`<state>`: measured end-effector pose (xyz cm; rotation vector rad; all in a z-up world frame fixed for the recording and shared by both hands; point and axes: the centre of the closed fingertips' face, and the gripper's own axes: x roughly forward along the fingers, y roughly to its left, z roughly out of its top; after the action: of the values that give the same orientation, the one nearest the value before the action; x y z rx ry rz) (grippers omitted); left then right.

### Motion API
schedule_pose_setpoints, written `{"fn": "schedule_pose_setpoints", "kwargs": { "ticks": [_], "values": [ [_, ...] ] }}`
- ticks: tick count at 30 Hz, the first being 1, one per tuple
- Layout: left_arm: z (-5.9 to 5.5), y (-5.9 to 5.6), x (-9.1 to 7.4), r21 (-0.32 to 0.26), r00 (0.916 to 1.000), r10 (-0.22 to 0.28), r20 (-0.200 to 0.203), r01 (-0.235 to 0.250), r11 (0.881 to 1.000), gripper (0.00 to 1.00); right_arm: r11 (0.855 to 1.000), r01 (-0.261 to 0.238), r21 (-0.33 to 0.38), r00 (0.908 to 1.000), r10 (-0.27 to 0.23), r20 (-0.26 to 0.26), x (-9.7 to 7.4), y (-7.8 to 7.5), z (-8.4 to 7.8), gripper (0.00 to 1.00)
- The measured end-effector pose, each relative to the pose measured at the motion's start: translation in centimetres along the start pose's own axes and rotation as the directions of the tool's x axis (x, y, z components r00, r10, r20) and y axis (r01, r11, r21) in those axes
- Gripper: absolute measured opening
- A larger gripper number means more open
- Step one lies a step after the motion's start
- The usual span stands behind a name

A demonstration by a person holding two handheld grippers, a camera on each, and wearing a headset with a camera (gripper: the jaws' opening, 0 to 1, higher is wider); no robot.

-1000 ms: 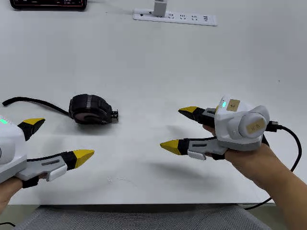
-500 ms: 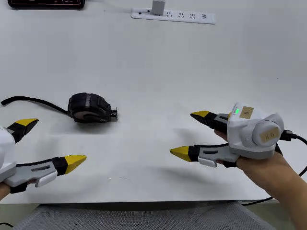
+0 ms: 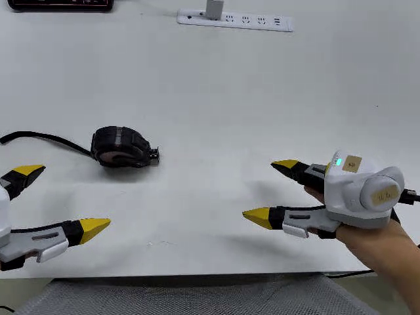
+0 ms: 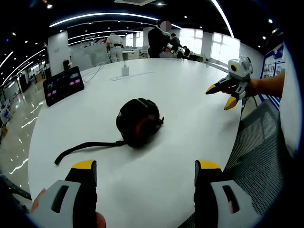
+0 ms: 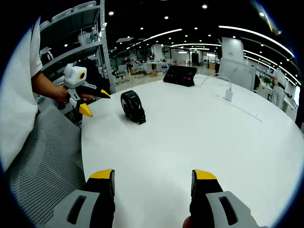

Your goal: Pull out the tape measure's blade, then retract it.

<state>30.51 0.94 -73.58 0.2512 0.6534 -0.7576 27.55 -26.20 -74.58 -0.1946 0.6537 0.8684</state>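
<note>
The left gripper (image 3: 73, 195) hovers over the near edge of the white worktop (image 3: 230, 98), its 2 yellow-tipped jaws spread wide with nothing between them. The right gripper (image 3: 258, 189) hovers the same way, jaws wide apart and holding nothing, with the person's hand (image 3: 367, 233) wrapped around its body.

The tape measure (image 3: 121, 147), a black case, lies flat on the worktop, touched by neither gripper. In the left gripper view the tape measure (image 4: 139, 121) sits straight ahead of that gripper (image 4: 145, 166), in line with the gap between its jaws and well apart from the tips. In the right gripper view the tape measure (image 5: 132, 106) lies ahead and to the left of that gripper (image 5: 153, 175), farther off, near where the left gripper (image 5: 97, 105) enters from the left.

The blade is fully inside the case; its end hook (image 3: 156, 155) sits at the case mouth, on the side facing the right gripper. A black wrist strap (image 3: 46, 139) trails from the opposite end of the case, beyond the left gripper's outer jaw.

Far beyond both grippers, at the back of the worktop, a white power strip (image 3: 233, 20) lies with a white plug (image 3: 213, 8) standing in it. A dark panel (image 3: 59, 4) lies beside it, showing small coloured lights in the left gripper view (image 4: 64, 84).
</note>
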Motion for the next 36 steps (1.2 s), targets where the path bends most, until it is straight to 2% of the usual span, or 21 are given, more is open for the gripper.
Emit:
{"fn": "schedule_pose_setpoints", "kwargs": {
  "ticks": [9,20,26,31,36],
  "values": [
    [0.1,-0.2,-0.1,-0.012,0.9998,-0.020,-0.002,0.020,1.000,0.76,1.000,0.015,0.011,0.9999,-0.016,0.002,-0.6,-0.2,-0.3,0.62],
    [0.1,-0.2,-0.4,0.005,0.9996,-0.026,0.006,0.026,1.000,0.78,0.999,0.037,0.013,0.9993,-0.037,0.001,-1.4,-0.8,-0.6,0.62],
    [0.1,0.0,-0.7,0.007,0.9994,-0.032,0.014,0.032,0.999,0.80,0.999,0.033,0.011,0.9995,-0.033,-0.001,-1.6,-0.7,-0.8,0.63],
    [0.5,0.1,-0.8,0.009,0.9986,-0.042,0.033,0.042,0.999,0.84,0.999,0.036,0.016,0.9994,-0.036,0.003,-1.8,-0.7,-0.8,0.66],
    [0.5,0.2,-0.9,0.010,0.9983,-0.048,0.034,0.048,0.999,0.86,0.999,0.041,0.022,0.9992,-0.041,-0.001,-1.9,-0.7,-1.0,0.70]
  ]
}}
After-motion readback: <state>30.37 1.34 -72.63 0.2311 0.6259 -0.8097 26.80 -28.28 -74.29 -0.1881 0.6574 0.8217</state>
